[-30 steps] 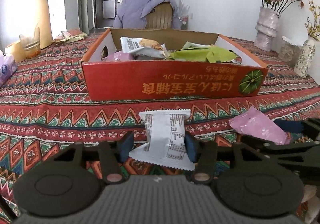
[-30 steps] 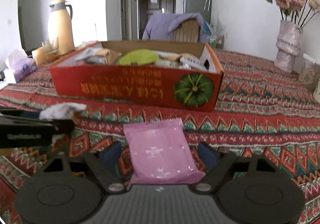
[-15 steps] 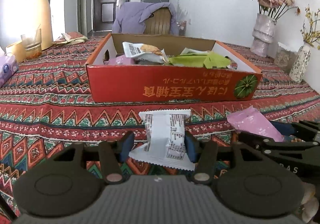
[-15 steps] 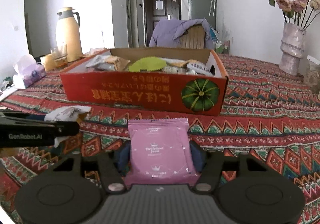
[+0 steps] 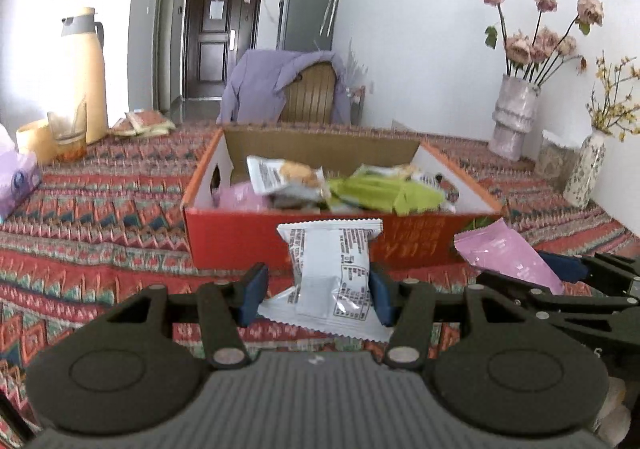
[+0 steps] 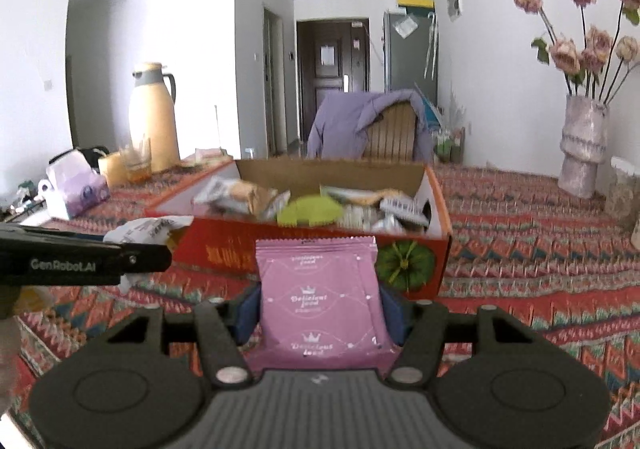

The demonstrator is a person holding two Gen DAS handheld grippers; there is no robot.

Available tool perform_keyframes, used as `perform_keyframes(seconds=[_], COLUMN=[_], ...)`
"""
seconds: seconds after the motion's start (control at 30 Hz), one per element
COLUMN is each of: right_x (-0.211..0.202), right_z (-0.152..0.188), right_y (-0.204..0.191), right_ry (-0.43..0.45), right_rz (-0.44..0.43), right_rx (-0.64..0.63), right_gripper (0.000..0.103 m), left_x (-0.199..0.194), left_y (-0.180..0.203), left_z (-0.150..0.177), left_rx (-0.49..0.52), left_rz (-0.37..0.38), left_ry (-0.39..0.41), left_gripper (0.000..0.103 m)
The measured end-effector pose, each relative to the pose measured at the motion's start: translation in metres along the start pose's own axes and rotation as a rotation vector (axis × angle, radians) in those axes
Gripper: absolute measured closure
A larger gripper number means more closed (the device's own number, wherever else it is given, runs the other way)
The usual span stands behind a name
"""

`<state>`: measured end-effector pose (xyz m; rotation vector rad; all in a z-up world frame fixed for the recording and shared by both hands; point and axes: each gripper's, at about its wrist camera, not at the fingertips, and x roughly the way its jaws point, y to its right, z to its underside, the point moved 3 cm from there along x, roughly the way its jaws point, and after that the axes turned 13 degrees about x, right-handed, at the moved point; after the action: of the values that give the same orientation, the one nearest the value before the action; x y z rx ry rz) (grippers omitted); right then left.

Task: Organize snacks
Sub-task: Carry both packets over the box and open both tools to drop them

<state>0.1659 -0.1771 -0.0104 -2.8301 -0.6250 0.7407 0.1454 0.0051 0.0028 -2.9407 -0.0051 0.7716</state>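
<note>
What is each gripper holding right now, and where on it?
Left gripper: white snack packet, by its side edges. Right gripper: pink snack packet, likewise.

I am looking across a table covered by a red patterned cloth (image 5: 100, 217) with zigzag bands. White walls (image 5: 432, 29) are enclosing the room, and bright daylight is washing out the left side. A dark door (image 5: 218, 37) is standing at the far end of a hallway, beside a grey refrigerator (image 5: 306, 9). A wooden chair (image 5: 312, 97) draped with a purple jacket (image 5: 256, 81) is sitting behind the table. Dried roses are leaning in a pale vase (image 5: 514, 117) on the right.
</note>
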Motion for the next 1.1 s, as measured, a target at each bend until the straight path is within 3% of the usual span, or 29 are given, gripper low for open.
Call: perform_keyframes(seconds=[0.33,0.6,1.1], right_x=[0.01,0.04,0.133], right_z=[-0.039,-0.073,-0.115], right_y=[0.0,0.007,0.014], right_ry=[0.091,0.122,0.055], right_rz=[-0.005,0.013,0.061], right_rx=[0.014,0.041,0.095], right_gripper=[0.042,0.042,0.042], left_x=[0.012,0.036,0.127], left_y=[-0.002,-0.009,-0.035], left_z=[-0.037,-0.065,-0.106], left_rx=[-0.002,0.0,-0.013], left_rz=[0.004,-0.019,-0.126], left_ry=[0.071,0.105,0.017], left_gripper=[0.049,0.049,0.048])
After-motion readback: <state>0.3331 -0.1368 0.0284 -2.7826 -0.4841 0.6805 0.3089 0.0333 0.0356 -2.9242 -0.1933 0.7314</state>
